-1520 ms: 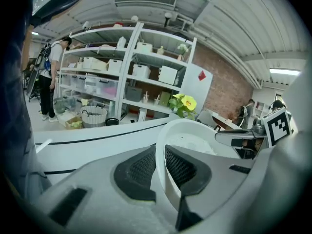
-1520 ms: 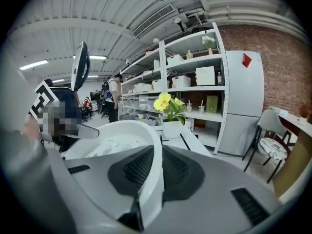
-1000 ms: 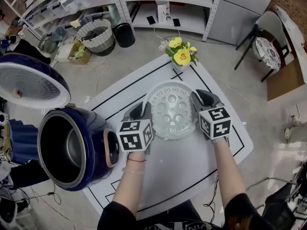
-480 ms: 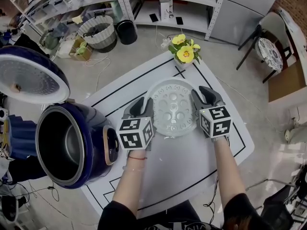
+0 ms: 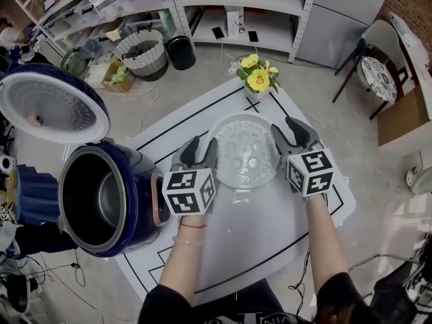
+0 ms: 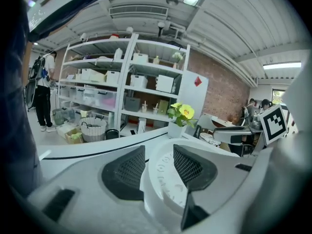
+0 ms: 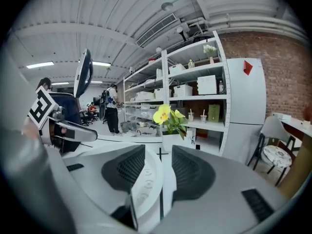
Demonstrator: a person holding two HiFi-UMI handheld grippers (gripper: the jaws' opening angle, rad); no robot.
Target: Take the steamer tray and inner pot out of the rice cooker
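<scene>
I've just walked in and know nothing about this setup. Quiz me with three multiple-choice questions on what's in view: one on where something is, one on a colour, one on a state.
1. Where is the steamer tray?
A) on the floor
B) on the white table
C) on a shelf

2. What colour are the flowers?
A) red
B) purple
C) yellow

3. The lid of the rice cooker is:
A) raised open
B) shut
C) lying on the table

Answers:
1 B: the head view shows the tray lying on the tabletop.
2 C: yellow blooms stand at the table's far edge.
3 A: the lid stands up behind the body, and the inner pot shows inside.
</scene>
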